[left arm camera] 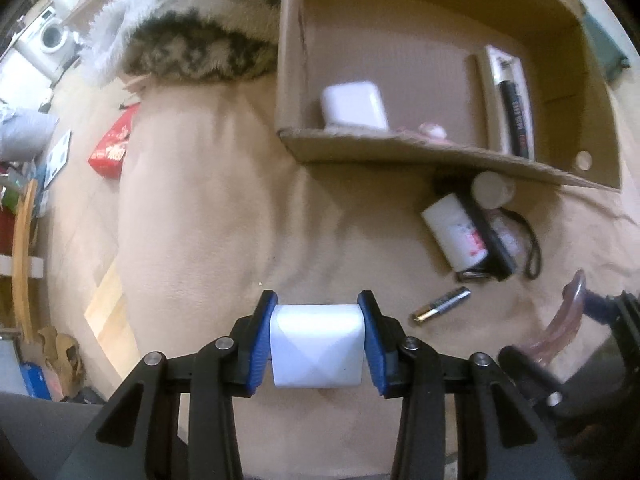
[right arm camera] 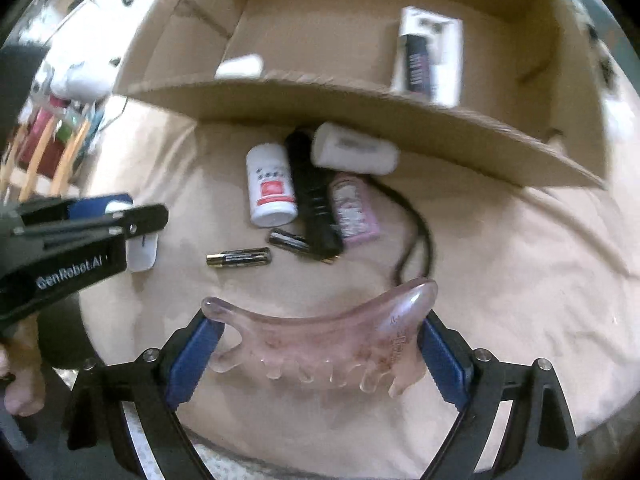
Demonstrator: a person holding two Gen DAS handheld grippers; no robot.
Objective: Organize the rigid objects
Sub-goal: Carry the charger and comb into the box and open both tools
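My left gripper [left arm camera: 317,312] is shut on a white rounded block [left arm camera: 318,352], held just above the beige blanket [left arm camera: 200,208]. My right gripper [right arm camera: 318,330] is shut on a translucent pink comb [right arm camera: 320,336] that spans its blue pads. In the right wrist view the left gripper [right arm camera: 138,220] comes in from the left with the white block [right arm camera: 141,256]. Ahead stands an open cardboard box [left arm camera: 400,150] holding a white case [left arm camera: 354,106] and a packaged black item [left arm camera: 514,112]. In front of the box lie a red-labelled white bottle [right arm camera: 270,188], a black torch-like item [right arm camera: 316,200], another white bottle [right arm camera: 356,150], a pink packet [right arm camera: 354,210] and two batteries [right arm camera: 239,258].
A furry grey-and-white throw [left arm camera: 192,40] lies left of the box. Beyond the blanket's left edge are a red packet [left arm camera: 112,148] and wooden flooring [left arm camera: 108,312]. A black cord [right arm camera: 420,236] loops right of the loose items. A person's hand [right arm camera: 20,384] shows at the lower left.
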